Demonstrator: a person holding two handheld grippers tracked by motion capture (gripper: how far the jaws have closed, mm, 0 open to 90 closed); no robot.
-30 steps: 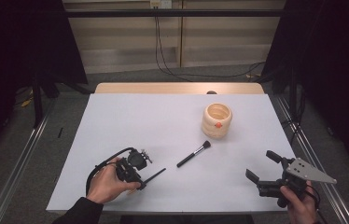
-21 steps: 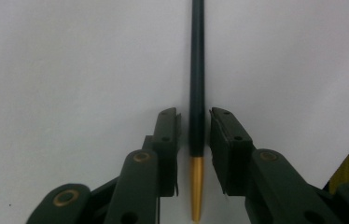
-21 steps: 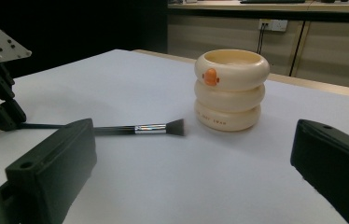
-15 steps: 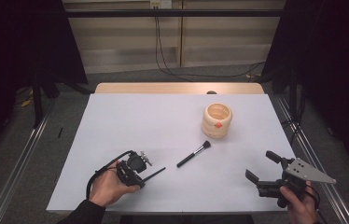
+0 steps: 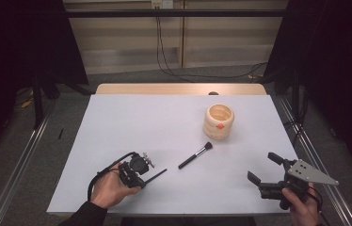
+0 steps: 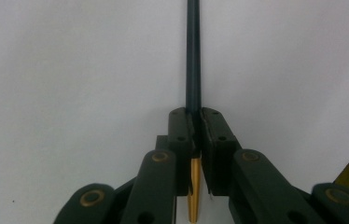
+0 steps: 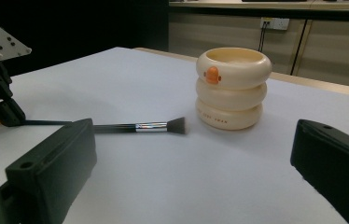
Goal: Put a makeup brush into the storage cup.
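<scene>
My left gripper point(image 5: 142, 180) lies low on the white table point(image 5: 155, 122) at the front left. Its jaws have just been closing and are now shut on a thin black stick point(image 6: 193, 56) with a gold end, which points away along the jaws point(image 6: 196, 126). A black makeup brush point(image 5: 195, 155) with a silver ferrule lies mid-table, apart from both grippers. Behind it stands a cream ringed cup point(image 5: 220, 121) with an orange duck mark. My right gripper point(image 5: 262, 166) hovers at the front right, open and with nothing between its pads point(image 7: 196, 144).
The right gripper view shows the left gripper point(image 7: 7, 116) with the stick point(image 7: 46, 122) lying left of the brush point(image 7: 140, 126) and the cup point(image 7: 233, 88). A wooden strip point(image 5: 179, 88) borders the table's far edge. Metal rails run along both sides.
The left gripper's jaws have drawn together onto the thin stick. Both hands stay where they were, and the brush and cup have not moved.
</scene>
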